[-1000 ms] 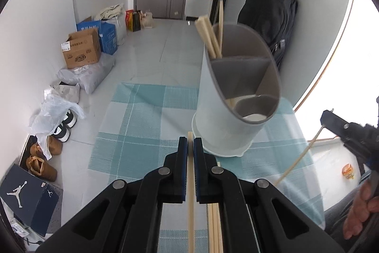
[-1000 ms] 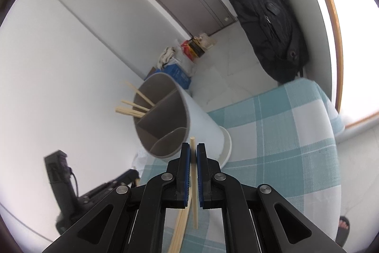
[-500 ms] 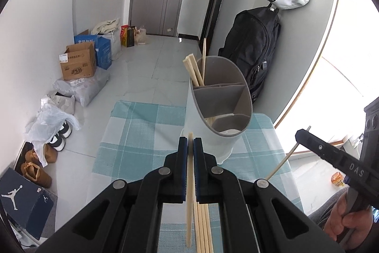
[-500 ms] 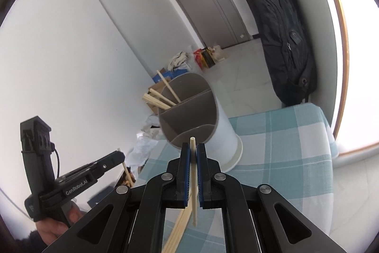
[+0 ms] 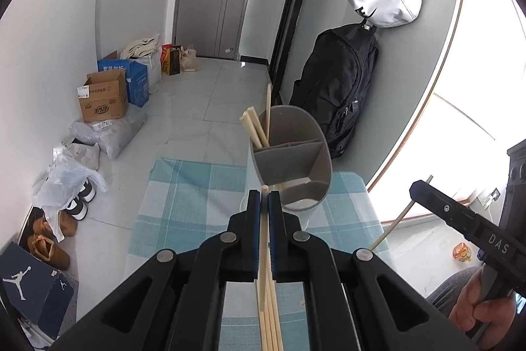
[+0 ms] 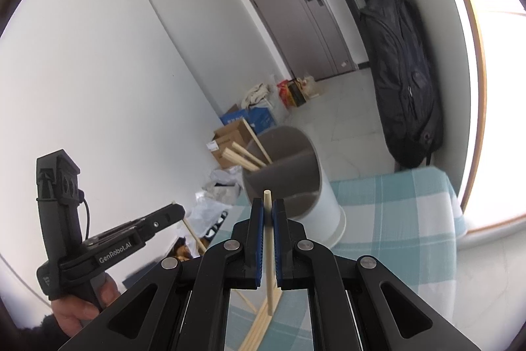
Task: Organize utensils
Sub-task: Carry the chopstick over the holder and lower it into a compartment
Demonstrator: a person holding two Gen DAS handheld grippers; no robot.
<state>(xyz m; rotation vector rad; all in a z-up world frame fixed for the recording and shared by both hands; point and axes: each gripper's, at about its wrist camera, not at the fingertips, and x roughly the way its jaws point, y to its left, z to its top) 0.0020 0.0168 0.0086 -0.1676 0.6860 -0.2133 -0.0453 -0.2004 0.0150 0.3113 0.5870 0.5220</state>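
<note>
The left claw (image 5: 264, 198) is clenched on a single wooden chopstick (image 5: 264, 219), which runs straight back between its blue pads; the right claw (image 6: 268, 209) is likewise clenched on its own chopstick (image 6: 269, 252), the pale tip poking just past the jaws at 12 o'clock. The utensil holder (image 5: 291, 153), grey inside and white outside, stands on the checked teal cloth of the desk (image 5: 184, 196), just beyond the left claw at 1 o'clock; several chopsticks (image 5: 254, 127) lean in its far compartment, toward 11 o'clock. More loose chopsticks (image 5: 271, 318) lie on the cloth under the left claw, at 6 o'clock. In the left view the right claw enters from 3 o'clock, a hand (image 5: 483, 308) on its grip; in the right view the left claw (image 6: 176, 213) shows at 8 o'clock.
</note>
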